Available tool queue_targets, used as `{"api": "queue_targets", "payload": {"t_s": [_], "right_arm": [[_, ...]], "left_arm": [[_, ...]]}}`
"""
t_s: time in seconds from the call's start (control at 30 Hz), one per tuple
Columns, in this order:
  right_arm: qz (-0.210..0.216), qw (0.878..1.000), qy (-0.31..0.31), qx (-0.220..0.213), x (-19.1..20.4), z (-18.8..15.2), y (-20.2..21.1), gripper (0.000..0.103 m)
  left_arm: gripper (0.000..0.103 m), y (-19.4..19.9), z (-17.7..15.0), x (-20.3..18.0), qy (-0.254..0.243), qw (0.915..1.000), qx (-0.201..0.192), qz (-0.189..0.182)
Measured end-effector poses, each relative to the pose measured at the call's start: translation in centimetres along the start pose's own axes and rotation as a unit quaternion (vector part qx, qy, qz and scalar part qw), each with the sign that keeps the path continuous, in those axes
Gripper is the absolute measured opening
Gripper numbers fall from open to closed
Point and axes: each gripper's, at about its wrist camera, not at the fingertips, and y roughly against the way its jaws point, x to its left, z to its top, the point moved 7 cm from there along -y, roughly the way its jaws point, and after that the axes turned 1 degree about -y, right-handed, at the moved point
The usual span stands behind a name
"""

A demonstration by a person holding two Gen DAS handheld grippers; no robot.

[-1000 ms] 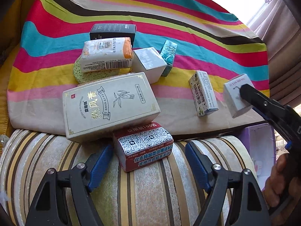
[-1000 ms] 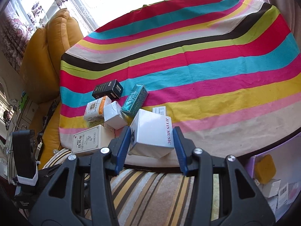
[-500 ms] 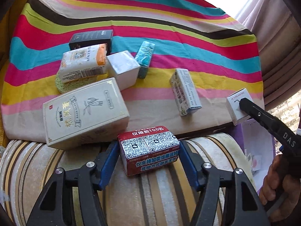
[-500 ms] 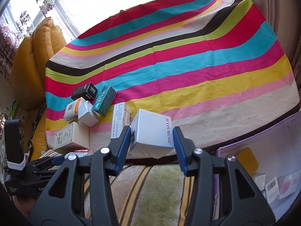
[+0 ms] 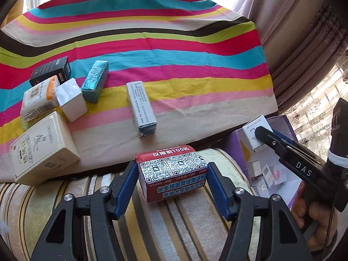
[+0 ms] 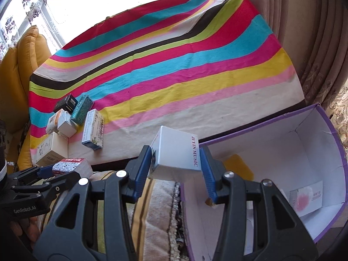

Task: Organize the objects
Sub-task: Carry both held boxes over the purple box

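1. While both tools are loaded, six boxes remain on the striped cloth (image 5: 195,50): one black box (image 5: 49,70), one orange-and-white pack (image 5: 38,97), one small white box (image 5: 70,100), one teal box (image 5: 95,80), one tall blue-and-white box (image 5: 141,106) and one large cream box (image 5: 41,150), all left of centre in the left wrist view.
2. The left gripper (image 5: 171,182) is clamped on one red QR-code box (image 5: 173,174), bottom centre, over the striped cushion (image 5: 195,228).
3. The right gripper (image 6: 177,171) grips one white "JEYIN MUSIC" box (image 6: 176,150) at the near left rim of one purple bin (image 6: 335,143), lower right.
4. The bin holds one yellow item (image 6: 238,165) and a few small cartons; an exact count is not possible.
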Motion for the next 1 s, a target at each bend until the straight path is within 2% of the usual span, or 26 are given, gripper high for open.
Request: {"api": "queue_targets", "payload": {"t_s": [0.53, 1.0], "right_arm": [[-0.062, 0.998, -0.017, -0.001, -5.8, -0.9, 1.4, 0.050], [-0.113, 0.992, -0.051, 0.008, -12.6, -2.3, 2.8, 0.050]], "left_arm": [[0.064, -0.6, 0.9, -5.5, -0.063, 0.9977, -0.001, -0.027], [0.064, -2.9, 1.5, -13.5, -0.140, 0.9881, 0.016, -0.062]]}}
